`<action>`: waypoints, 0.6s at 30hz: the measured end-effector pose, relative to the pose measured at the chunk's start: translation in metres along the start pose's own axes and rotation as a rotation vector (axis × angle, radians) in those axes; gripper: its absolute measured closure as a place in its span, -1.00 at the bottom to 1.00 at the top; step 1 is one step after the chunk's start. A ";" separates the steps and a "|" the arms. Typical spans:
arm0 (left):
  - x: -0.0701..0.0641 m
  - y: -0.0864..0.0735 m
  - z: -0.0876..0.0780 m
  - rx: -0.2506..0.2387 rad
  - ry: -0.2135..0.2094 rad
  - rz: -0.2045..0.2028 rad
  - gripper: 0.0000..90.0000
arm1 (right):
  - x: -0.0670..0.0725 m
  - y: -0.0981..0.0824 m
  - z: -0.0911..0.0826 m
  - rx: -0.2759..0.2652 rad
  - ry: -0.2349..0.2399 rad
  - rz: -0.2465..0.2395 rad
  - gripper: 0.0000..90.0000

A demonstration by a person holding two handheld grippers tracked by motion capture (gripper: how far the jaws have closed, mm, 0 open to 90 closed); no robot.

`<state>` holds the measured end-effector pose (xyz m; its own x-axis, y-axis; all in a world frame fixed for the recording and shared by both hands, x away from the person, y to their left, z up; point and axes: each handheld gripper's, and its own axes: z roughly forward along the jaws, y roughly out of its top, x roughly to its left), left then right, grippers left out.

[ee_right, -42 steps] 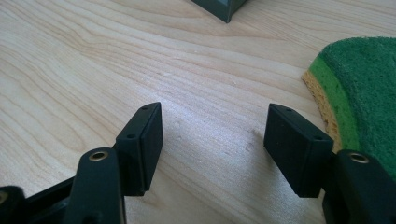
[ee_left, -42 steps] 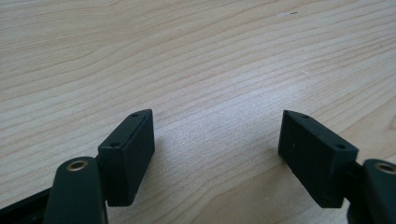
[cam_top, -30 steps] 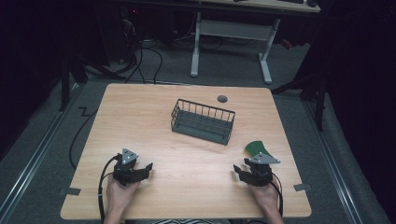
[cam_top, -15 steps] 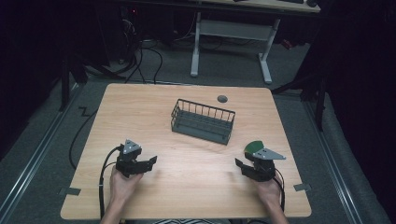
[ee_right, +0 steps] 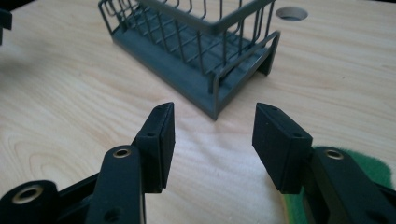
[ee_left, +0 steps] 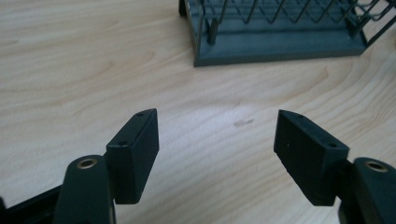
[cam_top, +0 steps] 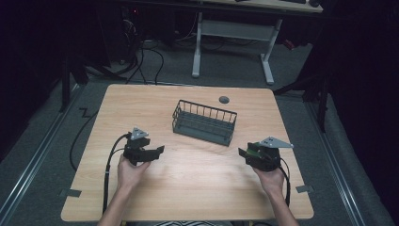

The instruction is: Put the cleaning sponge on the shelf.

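Mid-table, dark wire rack [cam_top: 204, 123], nothing inside

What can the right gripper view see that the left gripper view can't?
Right gripper view's extras: a green pad under its right-hand jaw, and a round hole in the wooden table, beyond the wire basket. Left gripper view's extra: a small dark smudge on the wood. Both share the basket, the table, and black jaws: the left gripper and the right gripper are open and empty, and their jaws have just been closing a little.
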<state>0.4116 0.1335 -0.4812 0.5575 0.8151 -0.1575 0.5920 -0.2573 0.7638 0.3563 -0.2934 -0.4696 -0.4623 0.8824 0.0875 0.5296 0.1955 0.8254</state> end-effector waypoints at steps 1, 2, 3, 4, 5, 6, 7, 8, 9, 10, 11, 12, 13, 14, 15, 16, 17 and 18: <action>0.000 0.004 0.001 0.002 -0.001 0.004 -0.31 | -0.002 0.002 0.000 -0.006 -0.003 0.007 0.09; -0.001 0.008 0.002 0.001 0.001 0.011 -0.31 | -0.003 0.005 0.001 -0.006 -0.004 0.018 0.09; -0.001 0.008 0.002 0.001 0.001 0.011 -0.31 | -0.004 0.007 0.001 -0.008 -0.005 0.022 0.09; -0.001 0.018 0.004 -0.002 0.003 0.017 -0.31 | -0.006 0.010 0.003 -0.008 -0.006 0.029 0.09; -0.001 0.022 0.005 -0.009 0.003 0.017 -0.31 | -0.007 0.013 0.004 -0.007 -0.007 0.035 0.09; -0.001 0.027 0.005 -0.011 0.003 0.017 -0.30 | -0.009 0.015 0.006 -0.006 -0.005 0.037 0.09; -0.001 0.032 0.006 -0.020 0.005 0.015 -0.30 | -0.010 0.018 0.008 -0.004 -0.002 0.037 0.10; -0.001 0.032 0.006 -0.020 0.005 0.015 -0.28 | -0.010 0.022 0.009 -0.002 0.000 0.046 0.11; 0.000 0.041 0.007 -0.024 0.009 0.018 -0.28 | -0.011 0.025 0.010 -0.006 -0.002 0.047 0.13; 0.000 0.041 0.007 -0.024 0.009 0.018 -0.28 | -0.011 0.025 0.010 -0.006 -0.002 0.047 0.13; 0.000 0.048 0.009 -0.035 0.012 0.020 -0.26 | -0.012 0.031 0.014 -0.007 -0.008 0.046 0.14; 0.000 0.053 0.011 -0.038 0.015 0.022 -0.26 | -0.013 0.033 0.015 -0.008 -0.010 0.052 0.15; 0.000 0.053 0.011 -0.038 0.015 0.022 -0.25 | -0.013 0.033 0.015 -0.008 -0.010 0.052 0.15; 0.001 0.058 0.014 -0.047 0.010 0.016 -0.23 | -0.015 0.038 0.017 -0.017 -0.012 0.067 0.17; 0.001 0.058 0.014 -0.047 0.010 0.016 -0.23 | -0.016 0.039 0.018 -0.020 -0.011 0.070 0.17; 0.001 0.064 0.018 -0.043 0.013 0.015 -0.22 | -0.017 0.041 0.019 -0.023 -0.011 0.076 0.18; 0.001 0.066 0.020 -0.047 0.016 0.016 -0.21 | -0.018 0.043 0.020 -0.026 -0.010 0.083 0.18; 0.001 0.069 0.022 -0.047 0.012 0.012 -0.19 | -0.018 0.045 0.021 -0.034 -0.009 0.085 0.19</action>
<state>0.4655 0.1053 -0.4424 0.5575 0.8181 -0.1410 0.5572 -0.2429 0.7941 0.4035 -0.2917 -0.4456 -0.4099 0.8992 0.1528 0.5422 0.1055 0.8336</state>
